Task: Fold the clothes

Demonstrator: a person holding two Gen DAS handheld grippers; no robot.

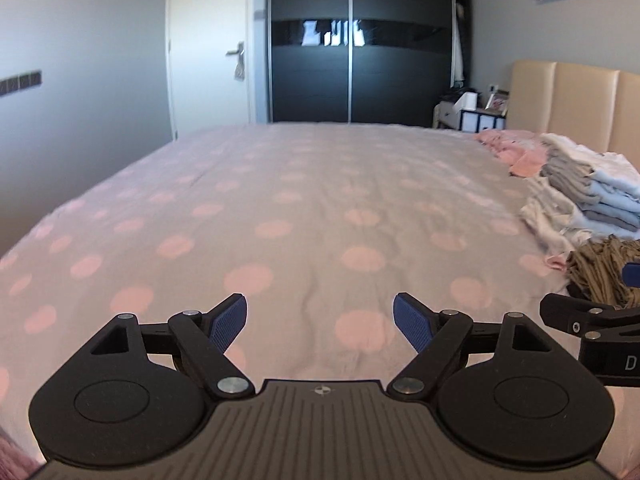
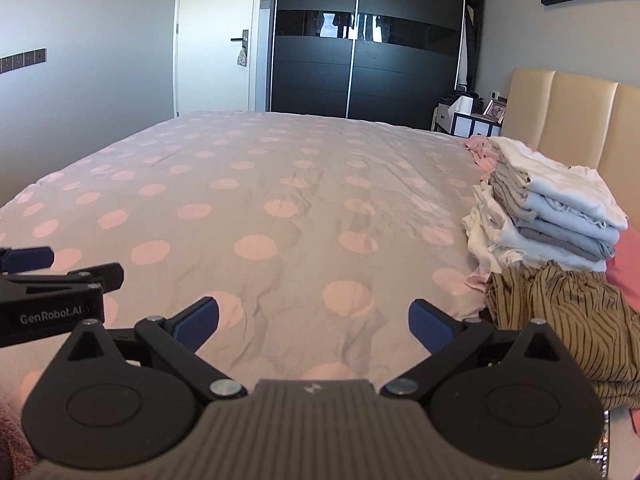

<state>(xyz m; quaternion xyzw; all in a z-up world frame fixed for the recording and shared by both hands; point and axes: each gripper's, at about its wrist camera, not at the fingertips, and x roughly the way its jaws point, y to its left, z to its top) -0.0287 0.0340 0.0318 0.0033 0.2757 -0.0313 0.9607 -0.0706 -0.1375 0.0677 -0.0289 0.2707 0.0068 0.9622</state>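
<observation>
The left tongs [image 1: 320, 322], black linkage arms tipped with blue ribbed pads, stand wide over the bed's grey cover with pink dots [image 1: 280, 208], nothing between the pads. The right tongs [image 2: 314, 326], of the same make, are spread wider still, also empty, over the same cover. The two pairs sit side by side, each showing at the edge of the other's view.

Just to the right of the right tongs lies a crumpled brown garment with thin dark stripes [image 2: 560, 320], unfolded, close beside the right-hand pad but not touching it. Beyond it, farther ahead and to the right, stands a stack of folded white, pale blue and grey clothes [image 2: 552, 208], with loose pink cloth [image 2: 478, 150] behind. A beige padded headboard [image 2: 568, 120] rises to the right; a dark sliding-door wardrobe [image 2: 360, 52] stands straight ahead past the bed.
</observation>
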